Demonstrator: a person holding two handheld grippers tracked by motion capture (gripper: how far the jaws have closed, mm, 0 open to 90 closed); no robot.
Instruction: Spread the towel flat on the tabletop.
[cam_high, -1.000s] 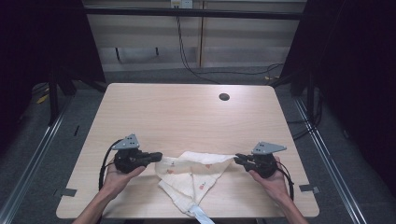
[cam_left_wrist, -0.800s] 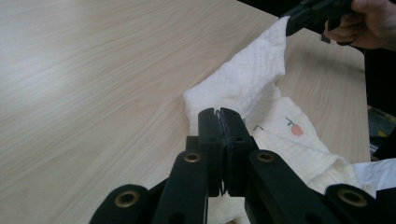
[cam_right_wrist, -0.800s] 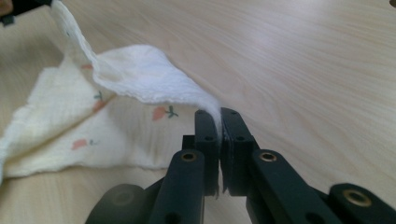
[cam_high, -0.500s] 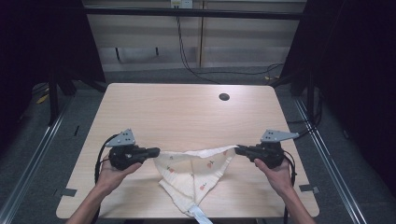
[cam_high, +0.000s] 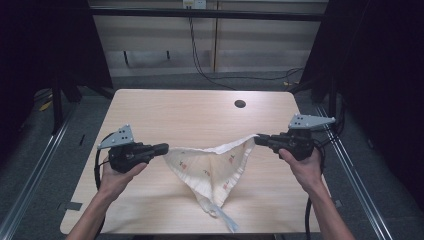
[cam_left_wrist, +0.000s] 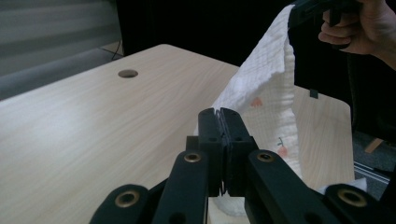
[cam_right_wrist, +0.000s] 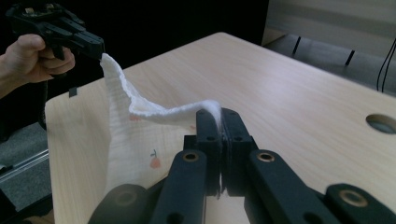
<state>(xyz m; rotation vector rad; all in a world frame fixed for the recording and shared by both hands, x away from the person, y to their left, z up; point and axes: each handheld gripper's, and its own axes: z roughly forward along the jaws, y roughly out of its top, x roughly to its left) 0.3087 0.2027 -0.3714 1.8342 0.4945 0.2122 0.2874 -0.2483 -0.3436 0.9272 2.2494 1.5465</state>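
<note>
A white cloth (cam_high: 212, 165) with small printed motifs hangs between the two grippers above the wooden table (cam_high: 200, 112). My left gripper (cam_high: 166, 148) is shut on the cloth's left corner, my right gripper (cam_high: 257, 139) is shut on its right corner. The cloth's top edge sags between them and its lower part droops to a point that trails on the table near the front edge. In the left gripper view the jaws pinch the cloth (cam_left_wrist: 266, 98), and the other hand holds the far corner at top right. The right gripper view has the cloth (cam_right_wrist: 135, 126) clamped the same way.
A round cable hole (cam_high: 240, 104) lies in the table's far right part. Metal rails run along both sides of the table, and cables trail on the floor behind it. The far half of the tabletop is bare wood.
Both grippers have risen and moved apart, lifting the cloth off the table. It lay crumpled flat before and now hangs stretched between them.
</note>
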